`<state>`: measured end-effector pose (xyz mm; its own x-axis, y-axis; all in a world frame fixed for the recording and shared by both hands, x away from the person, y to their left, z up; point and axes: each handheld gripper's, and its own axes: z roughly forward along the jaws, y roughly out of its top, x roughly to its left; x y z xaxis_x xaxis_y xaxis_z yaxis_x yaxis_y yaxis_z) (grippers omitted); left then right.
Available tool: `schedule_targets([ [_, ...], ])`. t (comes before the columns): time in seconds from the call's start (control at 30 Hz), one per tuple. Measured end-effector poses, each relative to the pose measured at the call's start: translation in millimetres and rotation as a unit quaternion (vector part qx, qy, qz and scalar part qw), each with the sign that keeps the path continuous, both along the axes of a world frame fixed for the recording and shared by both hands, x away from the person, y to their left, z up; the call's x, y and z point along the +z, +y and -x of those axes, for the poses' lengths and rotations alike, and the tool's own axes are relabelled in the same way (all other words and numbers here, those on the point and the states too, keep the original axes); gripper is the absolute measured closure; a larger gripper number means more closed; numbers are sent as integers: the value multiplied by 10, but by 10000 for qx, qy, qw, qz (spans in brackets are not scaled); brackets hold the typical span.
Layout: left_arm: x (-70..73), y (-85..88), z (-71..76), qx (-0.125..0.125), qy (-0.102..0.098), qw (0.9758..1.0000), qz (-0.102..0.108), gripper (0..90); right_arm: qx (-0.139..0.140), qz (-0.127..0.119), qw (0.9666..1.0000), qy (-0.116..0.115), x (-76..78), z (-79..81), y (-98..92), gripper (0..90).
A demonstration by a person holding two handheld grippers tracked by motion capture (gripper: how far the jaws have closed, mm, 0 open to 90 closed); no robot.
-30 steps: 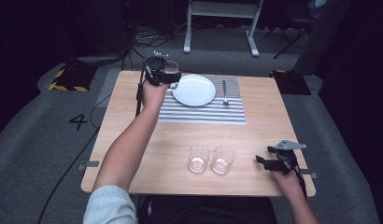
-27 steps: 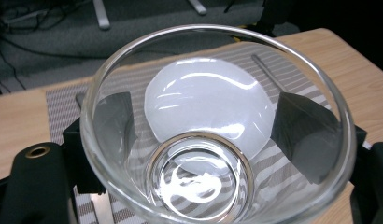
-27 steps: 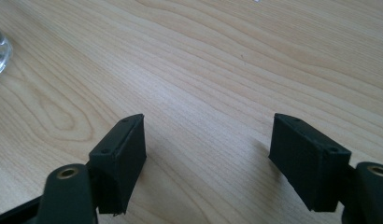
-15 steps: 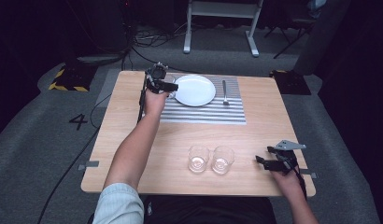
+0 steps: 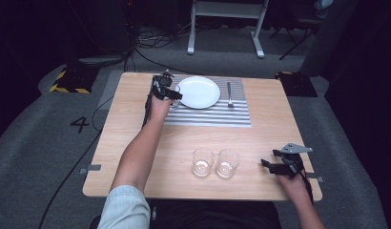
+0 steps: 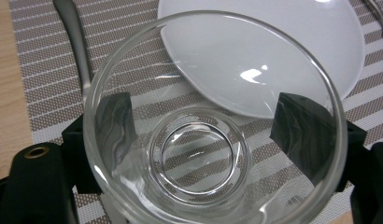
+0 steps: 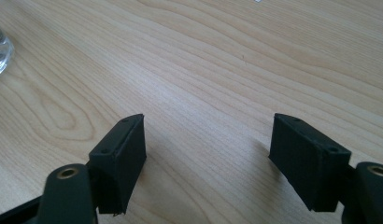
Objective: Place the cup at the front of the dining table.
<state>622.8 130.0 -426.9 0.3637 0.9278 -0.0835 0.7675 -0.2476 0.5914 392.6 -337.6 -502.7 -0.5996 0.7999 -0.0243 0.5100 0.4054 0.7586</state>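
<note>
In the high view the left gripper (image 5: pixel 170 93) sits at the mat's (image 5: pixel 208 117) near-left part, at about nine o'clock of the plate (image 5: pixel 199 92), holding a glass (image 5: pixel 175 90) just beside the plate's rim; a fork (image 5: pixel 229 91) lies at the plate's three o'clock. Two more glasses (image 5: pixel 215 162) stand together on the bare table (image 5: pixel 131 138) near the front edge, and the right gripper (image 5: pixel 274 164) rests at their three o'clock. In the left gripper view the jaws are clamped on the glass (image 6: pixel 213 121) from either side, over the mat (image 6: pixel 45 60), with the plate (image 6: pixel 292 42) at its one o'clock and a utensil handle (image 6: pixel 75 32) at eleven. In the right gripper view the jaws stand apart over bare wood. I judge one glass nearly placed but not released; two remain.
</note>
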Motion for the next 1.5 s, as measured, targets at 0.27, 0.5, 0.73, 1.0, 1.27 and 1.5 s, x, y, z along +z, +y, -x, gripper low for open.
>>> schedule_targets([
  [0.27, -110, 1, -44, 52, 193, 9995, -227, 190, 47, 43, 10000, -41, 1, 6, 1, 272],
  [0.5, -126, -8, -4, 32, 53, 9995, -324, 183, 63, 49, 10000, -44, 1, 4, -1, 272],
  [0.73, -60, -26, 29, -144, -95, 9983, -553, 129, 87, 71, 9999, -36, 2, 1, -7, 272],
  [1.0, 65, 28, 98, -166, -322, 9991, -236, 60, 76, 27, 10000, -21, -1, -3, -7, 272],
  [1.27, 167, 127, 253, -222, -439, 9987, -126, 47, 31, -61, 10000, 71, 0, -8, -2, 269],
  [1.5, 307, 201, 475, -351, -640, 9973, 5, 48, -34, -125, 9999, 103, 0, -11, 9, 259],
])
